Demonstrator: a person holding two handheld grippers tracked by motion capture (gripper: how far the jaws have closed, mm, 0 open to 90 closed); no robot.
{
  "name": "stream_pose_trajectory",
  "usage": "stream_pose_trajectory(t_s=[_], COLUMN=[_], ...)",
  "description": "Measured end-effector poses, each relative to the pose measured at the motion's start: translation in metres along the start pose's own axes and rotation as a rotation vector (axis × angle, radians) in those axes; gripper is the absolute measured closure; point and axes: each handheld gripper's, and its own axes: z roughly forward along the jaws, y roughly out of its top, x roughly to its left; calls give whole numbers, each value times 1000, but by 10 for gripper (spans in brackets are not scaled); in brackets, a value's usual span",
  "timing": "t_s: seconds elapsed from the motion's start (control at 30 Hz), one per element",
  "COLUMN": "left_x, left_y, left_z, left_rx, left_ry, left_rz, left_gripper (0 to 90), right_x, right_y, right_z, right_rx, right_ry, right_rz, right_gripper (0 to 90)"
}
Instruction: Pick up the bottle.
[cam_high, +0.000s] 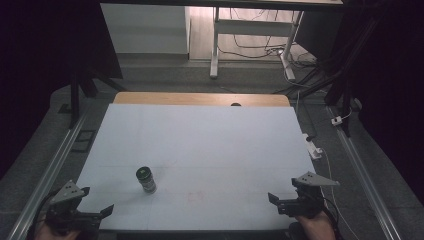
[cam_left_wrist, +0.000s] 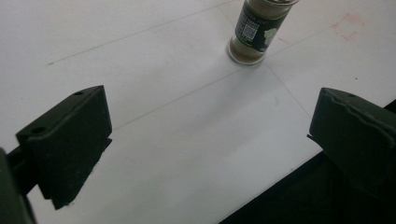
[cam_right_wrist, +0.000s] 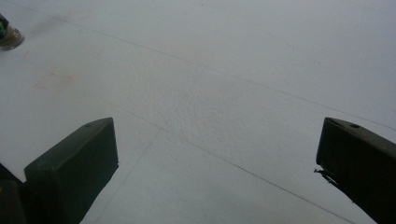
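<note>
Both grippers, left (cam_high: 95, 214) and right (cam_high: 280, 201), hovered spread wide at the near table (cam_high: 210, 145) edge, blocky matte-black jaws empty. Nearer the left stood a cylindrical glass jar (cam_high: 146, 180), upright on smooth white.

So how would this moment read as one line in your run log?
spice jar: upright on white table, near left | left tongs: open, empty, near edge | right tongs: open, empty, near edge | contact: none

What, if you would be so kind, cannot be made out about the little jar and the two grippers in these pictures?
- The jar: its lid is cut off by the top edge in the left gripper view; label print is too small.
- Jar contents: too small and dim in the high view.
- Left gripper and right gripper: the hands are cut off by the bottom edge.
</note>
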Motion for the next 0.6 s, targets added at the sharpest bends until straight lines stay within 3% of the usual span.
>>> stream_pose_trajectory(t_s=[0.13,0.43,0.6], left_x=[2,0,3], left_y=[-1,0,0], left_z=[-1,1,-1], left_rx=[1,23,13], left_ry=[-41,-12,-32], left_rz=[-32,-24,-51], left_gripper=[0,0,4], right_x=[1,2,3], right_y=[0,1,1], right_z=[1,2,3], right_rx=[4,17,21], right_ry=[8,18,23], right_rz=[-10,-28,-34], right_gripper=[0,0,0])
